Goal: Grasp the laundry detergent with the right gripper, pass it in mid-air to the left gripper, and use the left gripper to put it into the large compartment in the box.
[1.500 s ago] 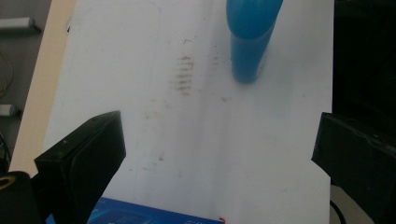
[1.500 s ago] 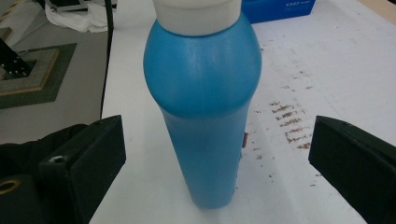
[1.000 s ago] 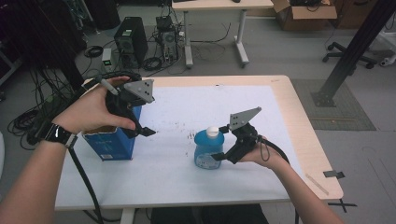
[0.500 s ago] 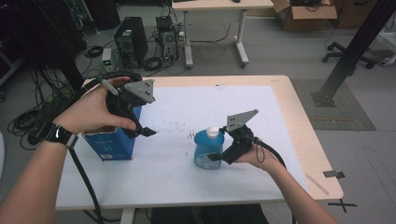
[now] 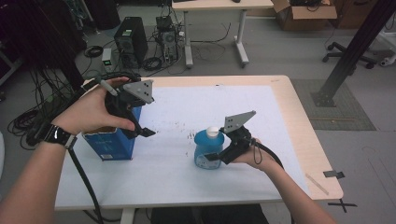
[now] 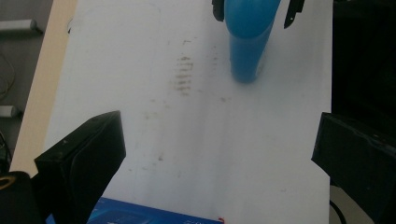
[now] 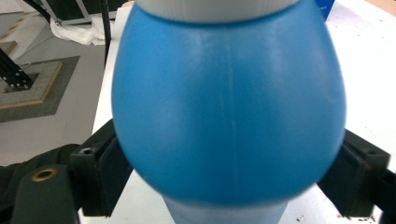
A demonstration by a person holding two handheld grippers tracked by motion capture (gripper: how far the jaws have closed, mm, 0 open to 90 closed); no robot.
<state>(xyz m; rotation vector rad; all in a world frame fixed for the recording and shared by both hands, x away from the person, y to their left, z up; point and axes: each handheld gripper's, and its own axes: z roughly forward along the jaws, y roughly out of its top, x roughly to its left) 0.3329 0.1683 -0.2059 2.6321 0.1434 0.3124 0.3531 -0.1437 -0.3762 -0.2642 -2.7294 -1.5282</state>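
Closing the right gripper (image 5: 215,157) on the bottle (image 5: 207,148) near the desk's front edge; jaws look pressed on. Left gripper (image 5: 140,132) gapes empty. Next: lift straight.

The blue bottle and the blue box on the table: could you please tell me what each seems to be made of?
The blue bottle looks like smooth, slightly glossy moulded plastic: the right gripper view shows a faint seam line down its rounded body, below a ribbed white cap. The blue box seems to be printed cardboard, with flat faces and sharp folded edges, though its finish is hard to judge.
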